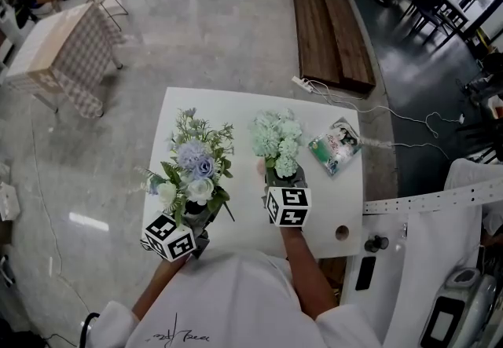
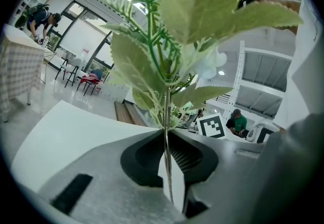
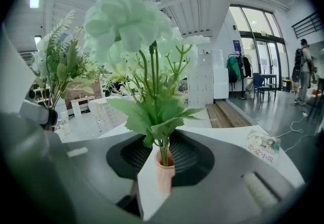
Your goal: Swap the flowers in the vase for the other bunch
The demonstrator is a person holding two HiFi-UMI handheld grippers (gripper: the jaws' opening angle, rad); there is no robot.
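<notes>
In the head view the blue-and-white bunch [image 1: 194, 162] stands up from my left gripper [image 1: 200, 217] over the near left of the white table [image 1: 228, 107]. In the left gripper view that gripper [image 2: 169, 167] is shut on the bunch's thin green stem [image 2: 166, 132], and leaves fill the view above. My right gripper [image 1: 284, 180] holds the mint-green bunch [image 1: 277, 138] upright. In the right gripper view it [image 3: 163, 170] is shut on a small peach vase [image 3: 164, 175] with the green flowers [image 3: 129, 20] in it. The other bunch [image 3: 58, 66] shows at the left.
A picture book [image 1: 335, 144] lies at the table's right edge, and a round hole [image 1: 342, 232] is in its near right corner. On the floor beyond are a dark wooden bench [image 1: 330, 32], a power strip with a cable [image 1: 314, 86], and a table with a chequered cloth [image 1: 71, 56].
</notes>
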